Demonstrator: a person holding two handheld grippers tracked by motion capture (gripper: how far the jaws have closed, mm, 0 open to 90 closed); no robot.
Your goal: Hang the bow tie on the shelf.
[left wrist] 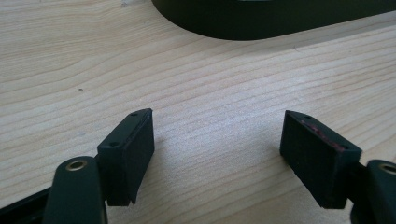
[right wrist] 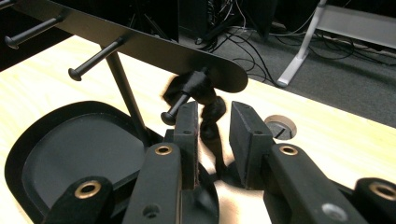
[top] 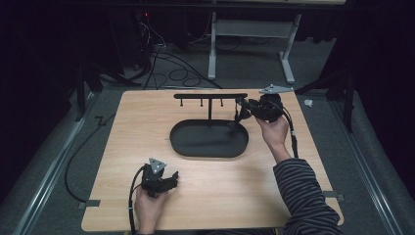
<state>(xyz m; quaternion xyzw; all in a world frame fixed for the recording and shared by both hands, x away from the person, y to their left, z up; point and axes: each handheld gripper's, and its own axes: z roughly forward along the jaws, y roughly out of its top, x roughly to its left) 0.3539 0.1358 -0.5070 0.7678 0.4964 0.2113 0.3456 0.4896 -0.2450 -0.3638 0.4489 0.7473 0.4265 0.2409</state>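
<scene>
At the far right end of the black hanger stand (top: 210, 96), your right tongs (right wrist: 212, 123) sit around a dark, twisted loop that looks like a hair tie (right wrist: 205, 100), draped over the last peg (right wrist: 180, 103) under the crossbar. The jaws are narrowly parted with the loop hanging between them; whether they actually press on it, you cannot tell from here. You hold the right hand (top: 274, 131) level with the peg, probably so the loop can slide along the peg's axis rather than snag on its knob.

The stand's post rises from an oval black tray (top: 209, 139) in the middle of the tabletop (top: 147, 122), which would catch anything that drops. The other three pegs look bare.

Your left tongs (top: 171, 177) rest low over the near part of the tabletop, well apart from the stand, jaws spread wide with nothing between them. In the left gripper view the tray's rim (left wrist: 261, 23) lies ahead, so that hand seems parked out of the way, pointed toward the work.
</scene>
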